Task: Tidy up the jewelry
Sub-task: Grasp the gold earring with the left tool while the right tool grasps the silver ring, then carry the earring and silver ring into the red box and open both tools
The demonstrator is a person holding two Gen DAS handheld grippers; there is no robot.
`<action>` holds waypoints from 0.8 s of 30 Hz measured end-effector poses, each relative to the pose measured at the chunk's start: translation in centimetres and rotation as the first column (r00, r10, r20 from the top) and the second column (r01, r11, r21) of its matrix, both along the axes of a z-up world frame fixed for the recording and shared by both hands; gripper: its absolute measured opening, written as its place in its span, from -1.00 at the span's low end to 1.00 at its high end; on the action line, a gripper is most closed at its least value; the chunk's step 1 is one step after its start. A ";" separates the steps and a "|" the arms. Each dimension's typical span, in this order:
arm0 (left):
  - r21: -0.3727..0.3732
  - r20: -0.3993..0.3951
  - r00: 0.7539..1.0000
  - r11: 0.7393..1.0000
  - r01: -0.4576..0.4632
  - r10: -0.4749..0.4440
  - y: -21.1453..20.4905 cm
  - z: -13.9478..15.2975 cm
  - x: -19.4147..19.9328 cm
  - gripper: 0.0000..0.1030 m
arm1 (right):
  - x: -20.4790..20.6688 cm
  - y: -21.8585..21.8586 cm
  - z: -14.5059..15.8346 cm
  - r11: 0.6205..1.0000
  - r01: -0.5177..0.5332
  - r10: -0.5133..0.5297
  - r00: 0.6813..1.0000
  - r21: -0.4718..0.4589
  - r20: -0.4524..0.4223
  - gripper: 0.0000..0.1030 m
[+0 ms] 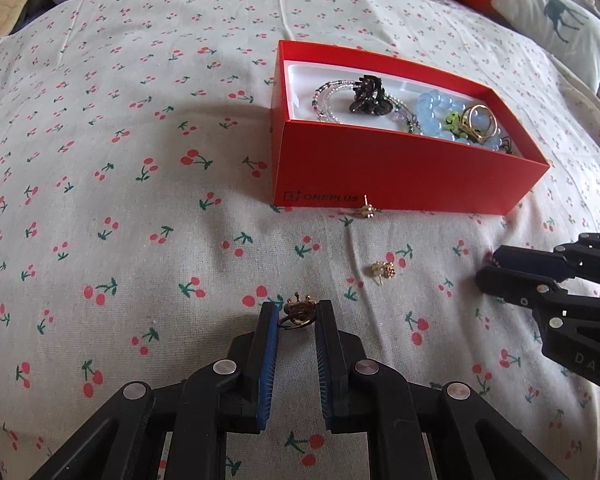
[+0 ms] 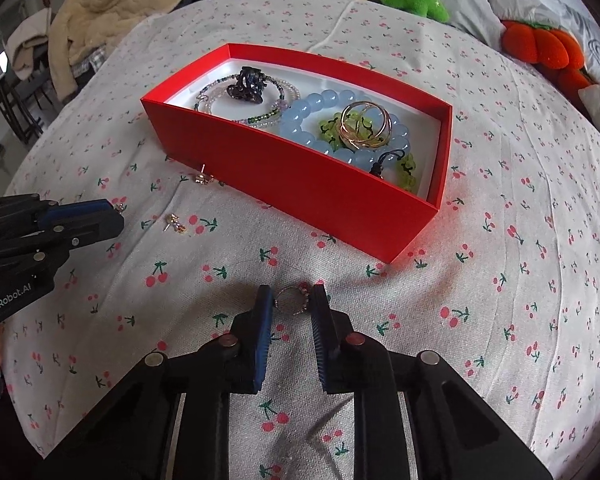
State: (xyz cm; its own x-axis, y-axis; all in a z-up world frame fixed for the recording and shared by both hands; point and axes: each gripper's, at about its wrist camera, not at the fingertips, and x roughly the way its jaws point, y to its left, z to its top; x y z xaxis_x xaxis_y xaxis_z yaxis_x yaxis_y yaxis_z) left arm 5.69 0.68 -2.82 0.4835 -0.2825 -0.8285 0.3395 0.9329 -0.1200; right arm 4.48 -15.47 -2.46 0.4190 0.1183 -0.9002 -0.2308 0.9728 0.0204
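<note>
Jewelry destination: red box (image 1: 400, 168), on the bed ahead of both hand-held grippers. Left hand-held gripper (image 1: 298, 316) pinches a gold crown ring (image 1: 298, 312). Right hand-held gripper (image 2: 293, 300) pinches a beaded ring (image 2: 294, 300), nearer the box's long front wall.

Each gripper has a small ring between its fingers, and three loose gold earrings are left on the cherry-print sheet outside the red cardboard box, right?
Not three. The left wrist view shows two loose gold earrings: one against the red cardboard box wall, one on the cherry-print sheet nearer. The rest holds.
</note>
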 end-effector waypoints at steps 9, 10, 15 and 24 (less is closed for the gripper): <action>-0.006 -0.037 0.998 0.999 -0.041 0.041 0.8 0.4 0.0 -0.75 | 0.1 -0.1 0.9 0.999 0.012 -0.011 1.000 0.032 -0.014 -0.61; -0.008 -0.038 0.998 0.999 -0.045 0.045 0.8 0.5 0.0 -0.75 | 0.1 -0.1 1.1 0.999 0.011 -0.011 1.000 0.033 -0.012 -0.61; -0.032 -0.037 0.997 0.998 -0.062 0.061 1.2 1.3 0.1 -0.75 | -0.1 0.5 2.3 0.999 -0.007 0.007 1.000 0.049 0.008 -0.61; -0.077 0.001 0.998 0.995 -0.065 0.065 1.1 3.8 0.2 -0.75 | -0.1 0.9 4.7 0.997 -0.010 0.006 0.999 0.079 0.052 -0.61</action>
